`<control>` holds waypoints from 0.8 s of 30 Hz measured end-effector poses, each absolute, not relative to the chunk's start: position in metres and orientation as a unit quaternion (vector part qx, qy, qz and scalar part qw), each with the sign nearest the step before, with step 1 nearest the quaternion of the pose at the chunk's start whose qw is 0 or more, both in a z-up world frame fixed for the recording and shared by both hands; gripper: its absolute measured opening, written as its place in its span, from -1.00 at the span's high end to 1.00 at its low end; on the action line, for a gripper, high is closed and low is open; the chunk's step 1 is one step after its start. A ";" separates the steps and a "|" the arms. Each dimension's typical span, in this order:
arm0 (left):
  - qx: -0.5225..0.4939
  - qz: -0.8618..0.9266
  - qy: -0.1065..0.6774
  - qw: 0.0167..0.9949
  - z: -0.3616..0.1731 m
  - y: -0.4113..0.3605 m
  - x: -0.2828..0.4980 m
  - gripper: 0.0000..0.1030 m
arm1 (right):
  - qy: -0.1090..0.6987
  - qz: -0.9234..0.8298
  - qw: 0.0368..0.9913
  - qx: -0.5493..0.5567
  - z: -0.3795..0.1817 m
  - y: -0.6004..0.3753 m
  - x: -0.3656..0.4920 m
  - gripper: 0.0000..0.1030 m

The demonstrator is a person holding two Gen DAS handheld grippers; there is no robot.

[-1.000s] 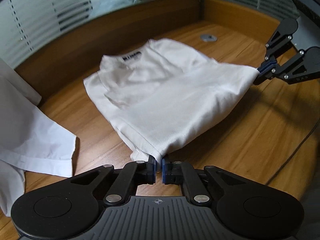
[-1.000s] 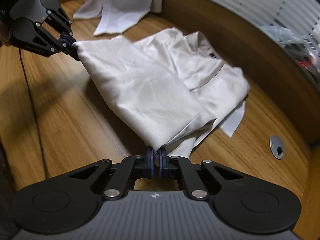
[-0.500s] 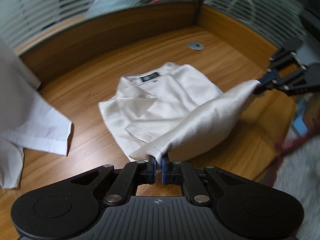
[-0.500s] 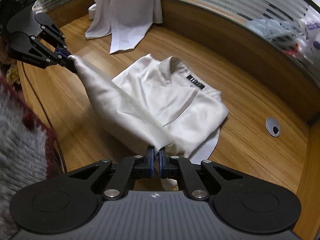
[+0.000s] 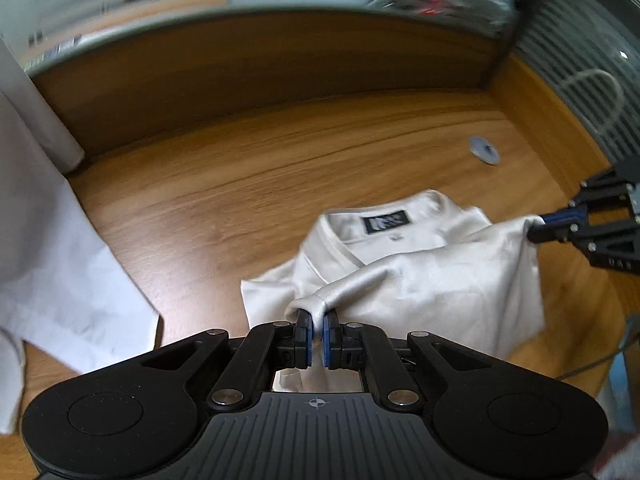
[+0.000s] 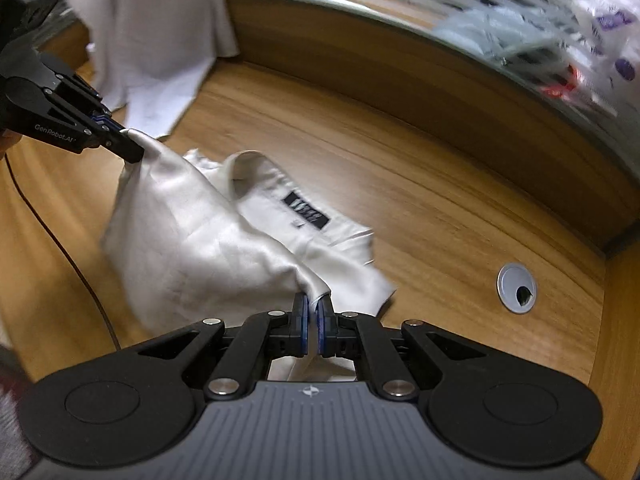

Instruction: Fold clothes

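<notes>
Left tool (image 5: 316,334) pinching cream shirt (image 5: 436,288) hem corner; right tool (image 6: 313,322) pinching opposite corner. Hem lifted over collar; rest on desk (image 5: 248,184).

Two tools are in play: the left tool (image 5: 316,334) and the right tool (image 6: 312,330), each with two blue-padded fingers. Two garments show: one cream shirt (image 5: 420,280) with one black neck label (image 5: 386,222), and one white garment (image 5: 60,264) off to the side. One wooden worktop (image 5: 240,184), with one grey cable grommet (image 6: 517,288).
</notes>
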State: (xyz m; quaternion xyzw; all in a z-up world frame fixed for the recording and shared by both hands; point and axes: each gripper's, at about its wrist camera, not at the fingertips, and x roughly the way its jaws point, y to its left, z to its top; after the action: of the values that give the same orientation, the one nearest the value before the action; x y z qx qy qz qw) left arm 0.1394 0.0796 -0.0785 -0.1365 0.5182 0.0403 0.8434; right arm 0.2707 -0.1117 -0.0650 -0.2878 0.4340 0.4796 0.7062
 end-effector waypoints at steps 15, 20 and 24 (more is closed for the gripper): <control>-0.144 0.082 0.531 0.831 -0.135 0.094 0.168 0.62 | 0.466 0.414 0.733 -0.272 -0.150 -0.080 0.309 0.87; -0.164 0.102 0.502 0.843 -0.125 0.100 0.155 0.28 | 0.462 0.401 0.748 -0.257 -0.148 -0.083 0.302 0.81; -0.191 0.113 0.488 0.844 -0.115 0.101 0.132 0.01 | 0.458 0.390 0.765 -0.232 -0.133 -0.095 0.305 0.48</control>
State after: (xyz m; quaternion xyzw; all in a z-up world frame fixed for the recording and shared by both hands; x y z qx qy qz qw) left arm 0.1319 0.1013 -0.1155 -0.1914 0.4880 0.1134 0.8440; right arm 0.3049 -0.0951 -0.1328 -0.2318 0.4579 0.3896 0.7647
